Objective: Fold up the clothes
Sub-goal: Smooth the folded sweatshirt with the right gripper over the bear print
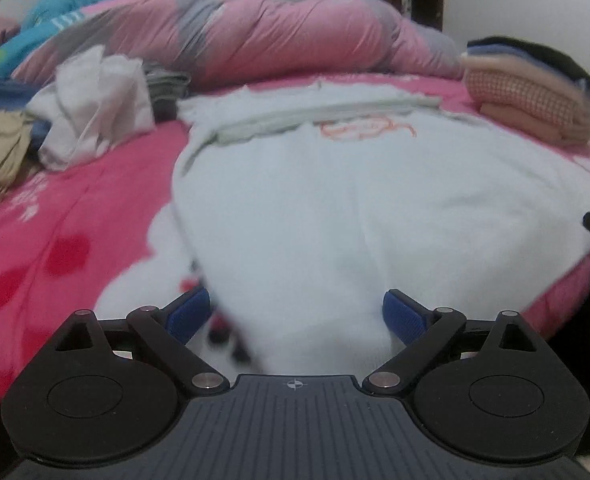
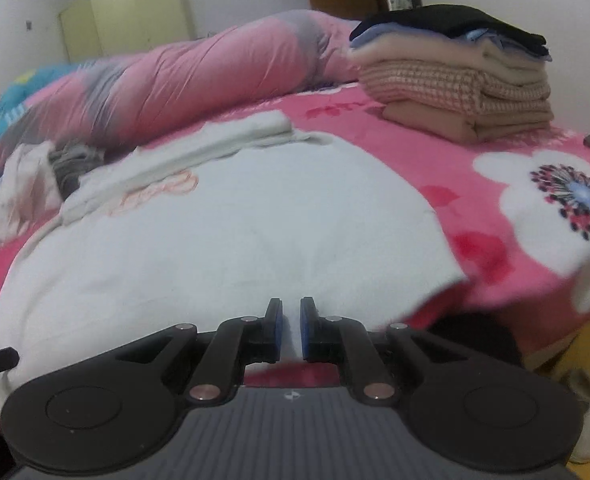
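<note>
A white garment with an orange print lies spread flat on the pink bed sheet, its far part folded into a band. My left gripper is open wide at the near hem, its blue pads either side of the cloth. In the right wrist view the same garment fills the middle. My right gripper is shut on its near edge, with a thin strip of white cloth between the pads.
A folded stack of beige, blue and black clothes sits at the back right. A rolled pink quilt runs along the back. Loose unfolded clothes are piled at the left. The bed edge lies just under both grippers.
</note>
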`<action>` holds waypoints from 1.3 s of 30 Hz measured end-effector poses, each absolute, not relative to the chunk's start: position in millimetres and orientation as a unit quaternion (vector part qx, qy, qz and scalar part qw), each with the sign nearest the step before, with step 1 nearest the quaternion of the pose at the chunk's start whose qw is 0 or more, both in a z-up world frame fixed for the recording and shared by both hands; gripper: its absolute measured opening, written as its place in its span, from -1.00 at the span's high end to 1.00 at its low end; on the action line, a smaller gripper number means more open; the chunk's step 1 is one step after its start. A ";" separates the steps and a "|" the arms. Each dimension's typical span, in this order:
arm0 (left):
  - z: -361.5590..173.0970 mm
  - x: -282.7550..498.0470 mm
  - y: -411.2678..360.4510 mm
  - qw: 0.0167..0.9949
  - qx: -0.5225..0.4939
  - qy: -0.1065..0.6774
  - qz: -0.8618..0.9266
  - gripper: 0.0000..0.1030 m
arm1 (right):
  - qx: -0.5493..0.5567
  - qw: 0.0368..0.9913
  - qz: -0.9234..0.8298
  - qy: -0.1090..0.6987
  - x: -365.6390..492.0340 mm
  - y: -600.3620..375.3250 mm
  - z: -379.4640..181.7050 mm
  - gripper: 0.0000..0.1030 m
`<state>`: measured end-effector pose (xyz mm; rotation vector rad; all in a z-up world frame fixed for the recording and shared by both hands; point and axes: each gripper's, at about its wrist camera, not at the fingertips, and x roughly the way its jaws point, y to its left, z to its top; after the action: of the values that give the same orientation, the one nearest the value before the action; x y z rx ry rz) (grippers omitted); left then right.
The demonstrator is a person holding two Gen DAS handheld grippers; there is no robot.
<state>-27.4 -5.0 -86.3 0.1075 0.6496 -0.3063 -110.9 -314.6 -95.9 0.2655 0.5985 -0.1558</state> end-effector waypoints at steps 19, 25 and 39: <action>-82.5 -35.4 29.4 0.934 -0.026 0.335 -0.121 -0.73 | 0.139 0.937 0.047 0.315 -25.2 -255.8 -99.1 0.81; -77.1 -38.6 30.7 0.938 -0.029 0.322 -0.125 -0.74 | 0.165 0.930 0.030 0.328 48.1 -277.1 -95.8 0.80; -72.9 -38.1 48.9 0.938 -0.058 0.307 -0.148 -0.89 | 0.163 0.931 0.056 0.322 101.7 -273.5 -74.0 0.70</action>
<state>-38.1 48.9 -72.9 -0.1189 0.6273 -0.3024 101.7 -273.5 -74.0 0.3338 0.6589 0.1144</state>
